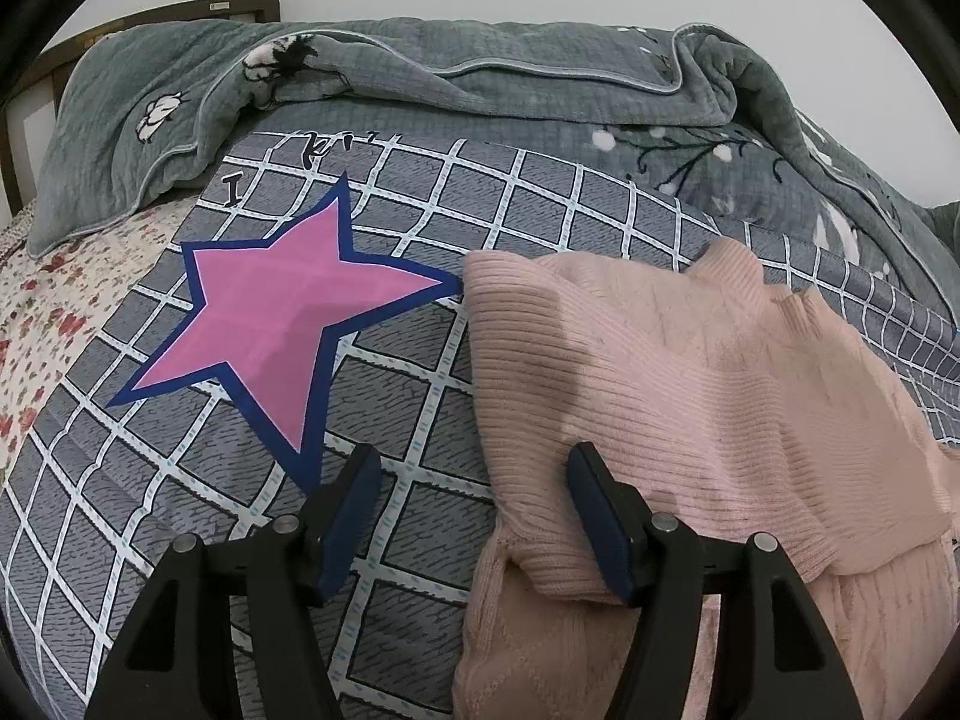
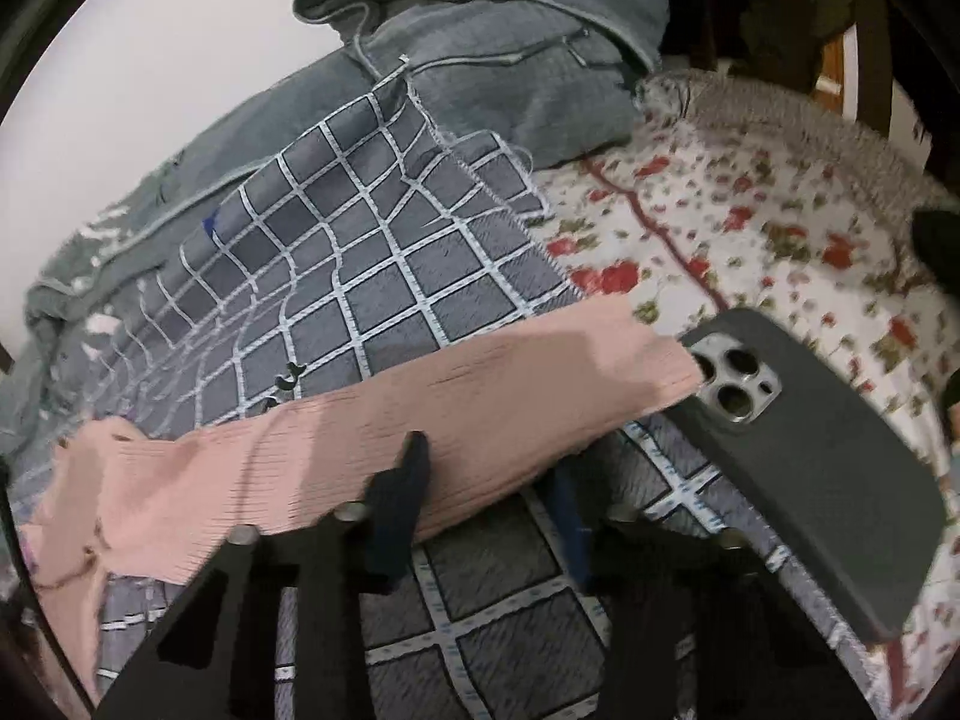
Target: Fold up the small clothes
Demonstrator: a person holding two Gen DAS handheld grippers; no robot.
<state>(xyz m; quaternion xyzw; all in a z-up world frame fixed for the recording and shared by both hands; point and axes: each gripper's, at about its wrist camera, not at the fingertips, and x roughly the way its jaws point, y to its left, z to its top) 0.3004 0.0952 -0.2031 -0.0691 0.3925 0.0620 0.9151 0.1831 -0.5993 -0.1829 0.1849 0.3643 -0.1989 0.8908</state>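
Observation:
A pink ribbed knit sweater (image 1: 678, 396) lies partly folded on a grey checked sheet (image 1: 420, 420) on a bed. My left gripper (image 1: 474, 480) is open just above the sweater's left edge, its right finger (image 1: 600, 516) over the knit and its left finger over the sheet. In the right wrist view a ribbed band of the same sweater (image 2: 456, 414) stretches across the sheet (image 2: 372, 276). My right gripper (image 2: 489, 480) is open, its jaws straddling the band's near edge. The view is blurred.
A pink star (image 1: 282, 324) is printed on the sheet. A grey-green quilt (image 1: 480, 84) is bunched at the back. A dark phone (image 2: 804, 438) lies at the right beside the sweater, on a floral bedspread (image 2: 750, 210).

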